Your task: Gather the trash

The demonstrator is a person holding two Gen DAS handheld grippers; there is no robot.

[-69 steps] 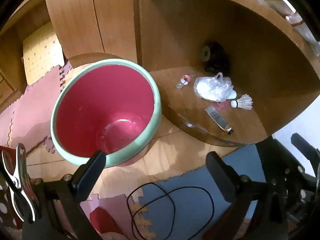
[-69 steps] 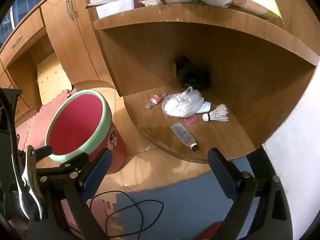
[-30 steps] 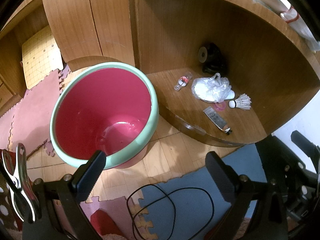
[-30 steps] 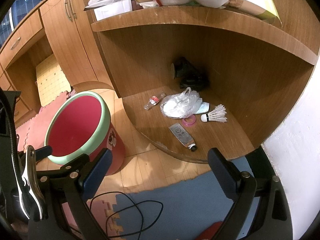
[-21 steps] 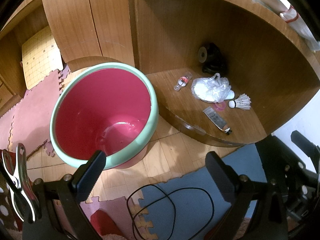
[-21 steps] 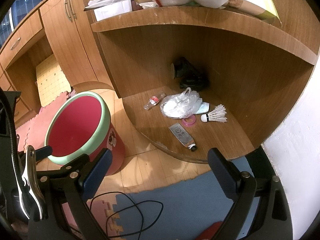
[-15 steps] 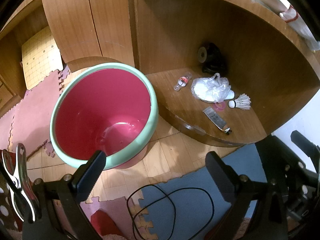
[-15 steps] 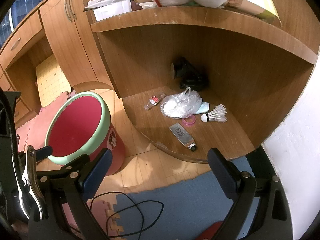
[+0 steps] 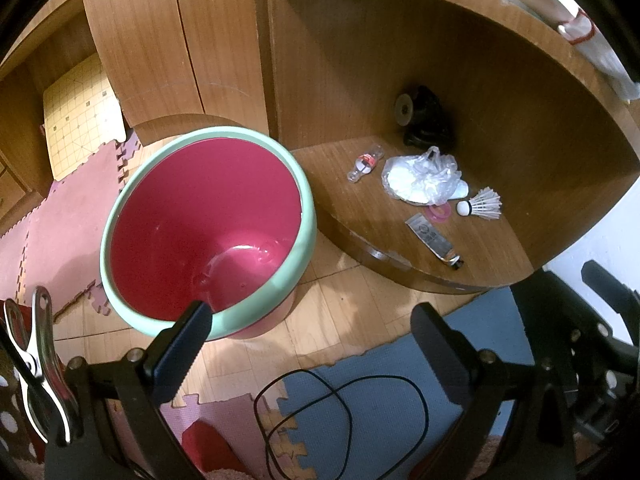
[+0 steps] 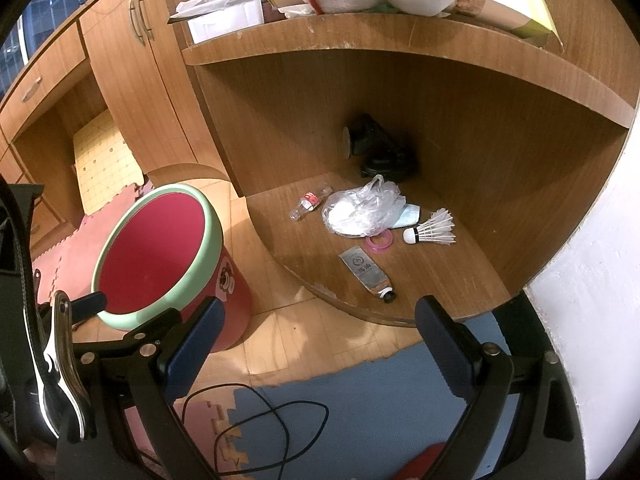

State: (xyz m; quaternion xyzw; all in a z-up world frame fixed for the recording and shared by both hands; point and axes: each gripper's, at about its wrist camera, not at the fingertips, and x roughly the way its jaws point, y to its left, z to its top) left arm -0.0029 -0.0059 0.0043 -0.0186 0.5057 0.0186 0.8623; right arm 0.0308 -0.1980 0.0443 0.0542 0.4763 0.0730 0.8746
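Both grippers held wide apart, nothing in them. Left gripper (image 9: pixel 316 344) hung by bin (image 9: pixel 308 236) (red inside, green rim, nothing in it). Right gripper (image 10: pixel 320 340) pointed at low shelf (image 10: pixel 440 292).

Trash lay on shelf, ahead of right gripper, right of bin: tube (image 10: pixel 366 272) nearest, near front edge, cap end toward gripper, long way slanted. Behind it: pink ring (image 10: pixel 380 243), plastic bag (image 10: pixel 362 210), small bottle (image 10: pixel 310 201), shuttlecock (image 10: pixel 430 232).

Right gripper looked nearer to tube. Probably tube first, grabbed across thin side.
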